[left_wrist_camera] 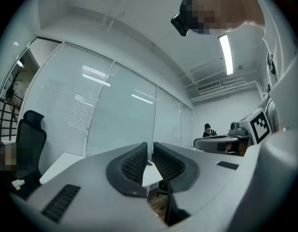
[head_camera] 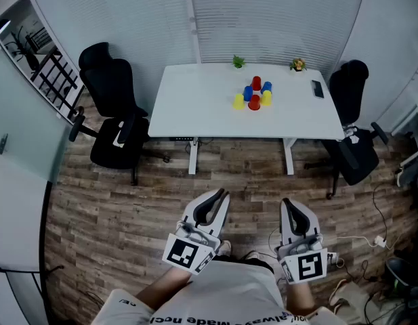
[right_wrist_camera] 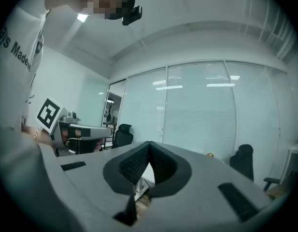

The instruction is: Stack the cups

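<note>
The left claw [head_camera: 221, 193] has its jaws a thin slit apart with nothing between them. The right claw [head_camera: 288, 202] is closed tip to tip and likewise empty. Both are held side by side, close in front of the person's white shirt [head_camera: 215, 296], above the wood-plank floor [head_camera: 127, 202].

A broad stretch of bare floor lies between the claws and the near edge of the white rectangular surface [head_camera: 195, 100]. The cluster of red, blue and yellow plastic cups [head_camera: 254, 95] stands right of the surface's middle, well in from every edge, the cups close together and unstacked.

Two small potted plants [head_camera: 238, 61] sit at the far edge. A flat dark object [head_camera: 318, 89] lies near the right edge.

A black office chair [head_camera: 114, 114] stands at the left end and another [head_camera: 351, 134] at the right end. Cables [head_camera: 371, 239] trail over the floor at the right. Blinds [head_camera: 276, 19] close off the room behind the surface.
</note>
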Tool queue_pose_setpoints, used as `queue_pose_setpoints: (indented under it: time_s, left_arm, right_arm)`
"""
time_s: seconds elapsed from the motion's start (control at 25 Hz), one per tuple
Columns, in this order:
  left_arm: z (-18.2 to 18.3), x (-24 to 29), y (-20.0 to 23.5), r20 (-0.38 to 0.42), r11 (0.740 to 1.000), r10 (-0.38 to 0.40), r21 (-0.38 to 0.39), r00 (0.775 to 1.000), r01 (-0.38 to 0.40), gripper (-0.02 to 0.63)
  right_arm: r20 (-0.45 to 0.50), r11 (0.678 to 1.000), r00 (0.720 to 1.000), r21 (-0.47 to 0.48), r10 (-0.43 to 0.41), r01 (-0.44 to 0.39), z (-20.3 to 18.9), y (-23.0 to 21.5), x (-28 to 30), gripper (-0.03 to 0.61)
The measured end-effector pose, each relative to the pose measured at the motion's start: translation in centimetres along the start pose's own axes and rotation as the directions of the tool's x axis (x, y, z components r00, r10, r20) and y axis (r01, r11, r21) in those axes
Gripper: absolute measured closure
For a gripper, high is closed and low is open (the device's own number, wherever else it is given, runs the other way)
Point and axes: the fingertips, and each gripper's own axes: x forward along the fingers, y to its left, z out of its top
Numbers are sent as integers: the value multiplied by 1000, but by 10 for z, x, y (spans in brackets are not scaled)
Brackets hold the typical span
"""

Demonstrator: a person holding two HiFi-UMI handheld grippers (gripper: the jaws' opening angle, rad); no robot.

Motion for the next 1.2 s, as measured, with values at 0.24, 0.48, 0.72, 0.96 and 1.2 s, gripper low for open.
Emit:
queue_pose_setpoints:
  time_s: [0.24, 0.48, 0.72, 0.96, 1.2]
  left_arm:
    - [-1, 15, 14, -6, 1000, -3, 7, 1000, 3, 560]
    - [-15, 54, 24, -16, 1000, 15, 10, 1000, -15, 560]
    - [-20, 127, 34, -11, 999, 24, 22, 1000, -24, 560]
    - [-27, 209, 44, -11, 998, 51, 30, 999, -51, 558]
    - [-38, 277, 53, -17, 995, 87, 46, 996, -86, 558]
  right_arm:
    - [-7, 1000, 1000, 6, -6, 6, -4, -7, 19, 571]
    - [-2, 1000, 1000, 19, -1, 1, -15, -40, 44, 571]
    - [12, 1000, 1000, 18, 10, -11, -15, -100, 86, 571]
    - [43, 1000, 999, 20, 23, -24, -9, -173, 131, 571]
    - [20, 998, 998, 24, 63, -63, -23, -235, 166, 571]
